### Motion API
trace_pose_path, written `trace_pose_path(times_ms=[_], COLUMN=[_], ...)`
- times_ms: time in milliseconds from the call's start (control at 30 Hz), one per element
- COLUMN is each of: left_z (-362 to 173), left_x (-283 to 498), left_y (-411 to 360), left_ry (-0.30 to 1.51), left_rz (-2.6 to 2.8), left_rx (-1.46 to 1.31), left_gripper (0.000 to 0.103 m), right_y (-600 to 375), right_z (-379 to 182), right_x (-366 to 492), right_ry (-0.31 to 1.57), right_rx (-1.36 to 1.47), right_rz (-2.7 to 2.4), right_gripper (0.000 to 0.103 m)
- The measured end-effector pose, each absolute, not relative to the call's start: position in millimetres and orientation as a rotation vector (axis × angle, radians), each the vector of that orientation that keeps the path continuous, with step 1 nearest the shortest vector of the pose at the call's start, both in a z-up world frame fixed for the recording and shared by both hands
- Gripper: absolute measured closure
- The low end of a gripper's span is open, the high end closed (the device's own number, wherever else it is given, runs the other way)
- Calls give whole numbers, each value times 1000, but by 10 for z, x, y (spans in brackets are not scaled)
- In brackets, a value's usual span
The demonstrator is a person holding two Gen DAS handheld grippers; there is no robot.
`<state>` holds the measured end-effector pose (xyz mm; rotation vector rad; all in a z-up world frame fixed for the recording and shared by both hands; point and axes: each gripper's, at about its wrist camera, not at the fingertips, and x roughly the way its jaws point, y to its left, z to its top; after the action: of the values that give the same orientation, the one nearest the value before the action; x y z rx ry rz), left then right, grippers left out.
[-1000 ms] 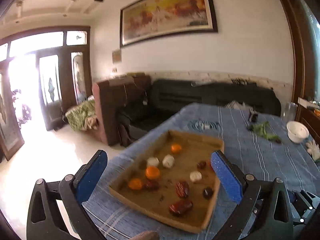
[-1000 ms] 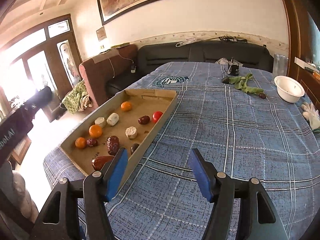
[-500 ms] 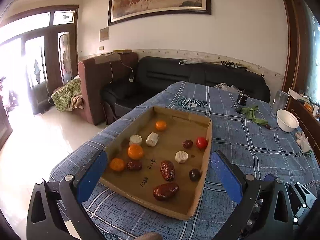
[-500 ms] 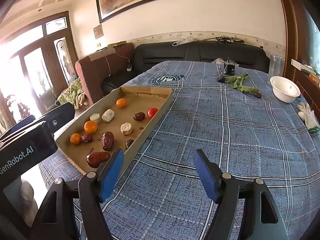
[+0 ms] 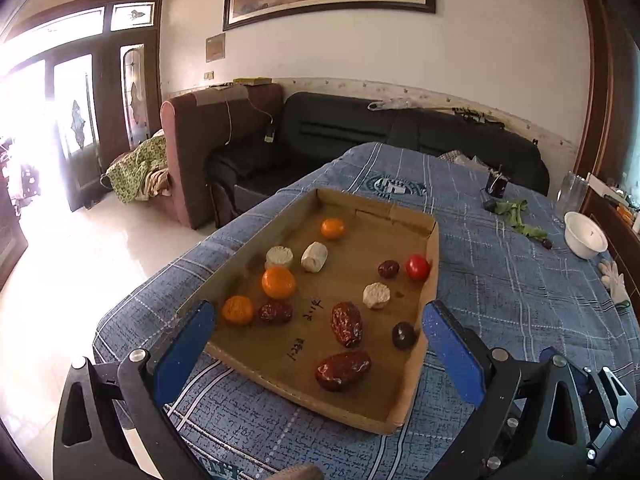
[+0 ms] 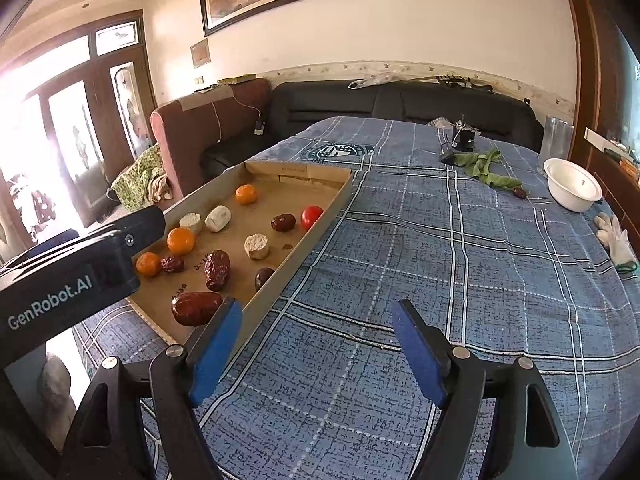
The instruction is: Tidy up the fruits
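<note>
Over the last second my left gripper has swung from a tilted, low look across the cardboard tray to a level one from above — the tray now sits square between its fingers, and the right gripper's view has barely shifted. I read that as lining up on the fruit, not as any fruit being moved: every piece lies where it lay. Both grippers are spread wide and hold nothing. The tray rests on the blue checked cloth at its left near edge, with the fruit mixed — three oranges along the left side, pale chunks through the middle, wrinkled dates mostly near, a red tomato at the right wall. The nearest date lies just beyond the left gripper's fingertips; the right gripper hovers over bare cloth, just right of the tray. A white bowl stands far right, well apart.
</note>
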<state>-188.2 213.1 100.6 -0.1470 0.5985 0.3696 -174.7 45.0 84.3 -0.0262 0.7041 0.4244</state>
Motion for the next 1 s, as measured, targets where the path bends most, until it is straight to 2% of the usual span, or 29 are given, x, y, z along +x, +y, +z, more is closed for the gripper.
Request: trace_pose_path(times_ms=[333,1000], left_z=[874,804], left_x=[-1839,-1829], left_y=[2241,2291], left_ry=[664,673], left_rz=[358,332], left_rx=[-195,-240], left_gripper=[0,0], right_y=[513,588], right_z=[822,771], right_x=[-1804,-1822], right_ry=[690,686], right_rx=[-75,-112], right_rz=[395,387], right_gripper=[17,14])
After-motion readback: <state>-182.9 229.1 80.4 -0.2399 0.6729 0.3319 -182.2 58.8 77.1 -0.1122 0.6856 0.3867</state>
